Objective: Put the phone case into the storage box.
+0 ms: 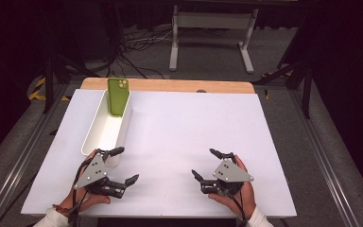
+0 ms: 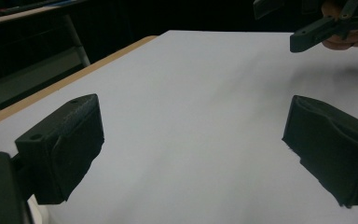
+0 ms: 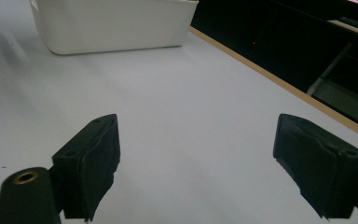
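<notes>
Left claw [image 1: 124, 165] gaping, right claw [image 1: 204, 163] gaping

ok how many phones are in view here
1: a green smartphone standing upright at the far end of the long white plastic bin, on the table's left side. The bin's near end is partly hidden behind the left hand-held gripper.
</notes>
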The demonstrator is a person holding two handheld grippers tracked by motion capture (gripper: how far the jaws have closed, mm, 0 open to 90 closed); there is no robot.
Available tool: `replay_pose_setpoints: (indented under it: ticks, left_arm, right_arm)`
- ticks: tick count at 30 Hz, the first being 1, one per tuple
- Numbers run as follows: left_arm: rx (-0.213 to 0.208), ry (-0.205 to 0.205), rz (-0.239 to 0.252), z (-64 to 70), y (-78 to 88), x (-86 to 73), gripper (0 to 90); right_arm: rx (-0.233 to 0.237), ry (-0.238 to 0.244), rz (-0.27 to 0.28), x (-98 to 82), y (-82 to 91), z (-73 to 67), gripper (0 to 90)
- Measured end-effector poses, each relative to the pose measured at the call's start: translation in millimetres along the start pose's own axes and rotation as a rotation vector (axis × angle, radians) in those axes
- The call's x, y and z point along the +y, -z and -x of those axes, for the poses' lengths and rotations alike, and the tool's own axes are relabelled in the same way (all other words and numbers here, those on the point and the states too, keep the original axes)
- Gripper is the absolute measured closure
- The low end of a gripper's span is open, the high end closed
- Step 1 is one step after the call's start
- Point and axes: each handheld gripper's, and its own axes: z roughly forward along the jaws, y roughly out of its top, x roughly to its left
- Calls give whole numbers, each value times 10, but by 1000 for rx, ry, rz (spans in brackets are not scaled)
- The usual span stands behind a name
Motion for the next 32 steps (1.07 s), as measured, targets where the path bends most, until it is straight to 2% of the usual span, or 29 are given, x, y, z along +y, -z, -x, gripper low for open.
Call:
replay_pose_setpoints:
  ticks: [2, 4, 15, 26, 32]
  left_arm:
    - [0, 5, 7, 7, 1, 6, 62]
    - [3, -13, 3, 16, 3, 14, 63]
    - [5, 3, 4, 0, -13, 11, 65]
    - [15, -23, -18, 10, -42, 11, 64]
    - [12, -13, -14, 19, -54, 10, 64]
  right_arm:
    - [2, -5, 0, 4, -3, -3, 156]
    - [2, 0, 1, 9, 0, -12, 156]
    - [3, -6, -5, -4, -7, 13, 156]
    - [5, -5, -16, -32, -19, 36, 159]
    - [2, -18, -17, -36, -23, 65, 158]
